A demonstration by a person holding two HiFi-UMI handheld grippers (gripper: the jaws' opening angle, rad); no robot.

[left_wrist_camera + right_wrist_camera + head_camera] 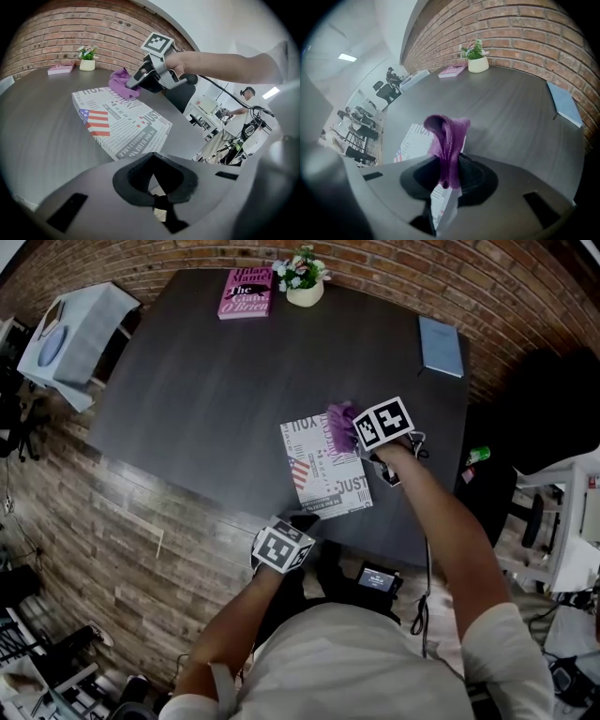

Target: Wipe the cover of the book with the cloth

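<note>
A book with a newspaper-print cover and a flag motif [324,466] lies flat on the dark table [216,390] near its front edge. My right gripper [361,442] is shut on a purple cloth [341,423], which rests on the book's far right corner. The right gripper view has the cloth [447,140] bunched upright between the jaws, above the book [415,140]. My left gripper [298,521] is shut with nothing in it, at the book's near left edge. In the left gripper view, the book [119,119], the cloth [123,84] and the right gripper [133,84] lie ahead.
At the table's far edge lie a pink book [246,292] and a potted plant [302,277]. A blue-grey notebook [441,345] sits at the far right corner. A brick wall curves behind. A white side table [70,334] stands left of the table.
</note>
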